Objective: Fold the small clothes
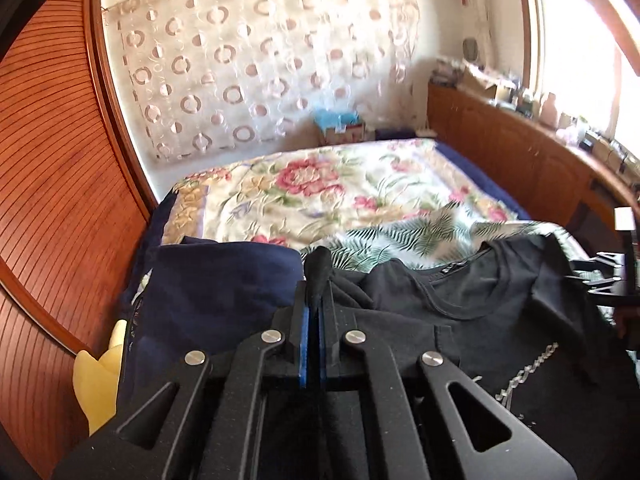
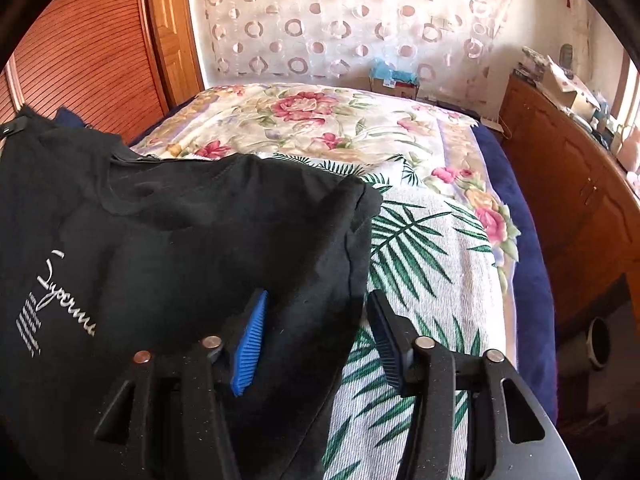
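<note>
black tee (image 2: pixel 168 240), soft and limp on bed (image 2: pixel 420 248); left gripper (image 1: pixel 314 280) pinching a shoulder fold, right gripper (image 2: pixel 316 320) agape astride sleeve edge, best hold.

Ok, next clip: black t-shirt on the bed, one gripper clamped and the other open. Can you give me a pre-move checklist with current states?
1. Left gripper shut on a pinch of the black t-shirt: ok.
2. Right gripper holding fabric: not ok; it is open, with the shirt's side edge lying between its fingers.
3. Shirt front up, with the white lettering showing: ok.
4. Shirt lying flat: not ok; it is rumpled around the collar.
5. Palm-print cloth under the shirt smooth: cannot tell; it is mostly covered.
6. Navy garment lies apart from the shirt: cannot tell.
</note>
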Tool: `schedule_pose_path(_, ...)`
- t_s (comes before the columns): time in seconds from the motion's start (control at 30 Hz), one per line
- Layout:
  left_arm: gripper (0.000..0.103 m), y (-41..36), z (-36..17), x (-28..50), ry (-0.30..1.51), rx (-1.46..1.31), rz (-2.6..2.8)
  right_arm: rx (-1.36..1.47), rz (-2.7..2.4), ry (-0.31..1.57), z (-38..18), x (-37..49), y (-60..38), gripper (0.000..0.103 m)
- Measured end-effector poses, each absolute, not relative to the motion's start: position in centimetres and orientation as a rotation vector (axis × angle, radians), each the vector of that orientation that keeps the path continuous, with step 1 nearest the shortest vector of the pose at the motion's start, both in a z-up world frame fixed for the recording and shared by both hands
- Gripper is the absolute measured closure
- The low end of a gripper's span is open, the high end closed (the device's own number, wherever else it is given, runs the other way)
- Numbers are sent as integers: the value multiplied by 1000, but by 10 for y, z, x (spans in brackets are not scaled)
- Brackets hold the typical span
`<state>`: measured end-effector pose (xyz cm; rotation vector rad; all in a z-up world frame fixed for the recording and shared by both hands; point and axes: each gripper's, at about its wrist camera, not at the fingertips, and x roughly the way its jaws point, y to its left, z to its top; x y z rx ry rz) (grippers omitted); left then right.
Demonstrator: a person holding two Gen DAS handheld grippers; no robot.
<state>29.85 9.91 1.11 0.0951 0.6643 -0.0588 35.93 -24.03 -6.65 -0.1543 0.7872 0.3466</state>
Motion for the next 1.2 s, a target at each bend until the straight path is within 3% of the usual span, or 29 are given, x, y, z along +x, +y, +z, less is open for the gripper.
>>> schedule_pose_path(0.43, 99, 98, -6, 269, 628, 74, -78, -201, 290, 811, -62, 413, -219, 49)
schedule_pose_path(0.5, 99, 98, -11, 263, 623, 42, -85, -218, 309, 799, -63, 411, -212, 68)
schedule_pose_path(0.53, 99, 98, -13, 256, 619, 28, -94, -208, 342, 804, -64, 407, -209, 86)
schedule_pose_path(0.57, 99, 98, -15, 250, 617, 19, -102, -224, 337, 796, -64, 403, -206, 95)
schedule_pose_path(0.93, 99, 98, -7, 158, 565, -8, -126, -163, 433, 528, -16, 275, -207, 98)
schedule_pose_path(1.2, 99, 107, -6, 73, 517, -47, -118, -133, 460, 471, -14, 147, -248, 98)
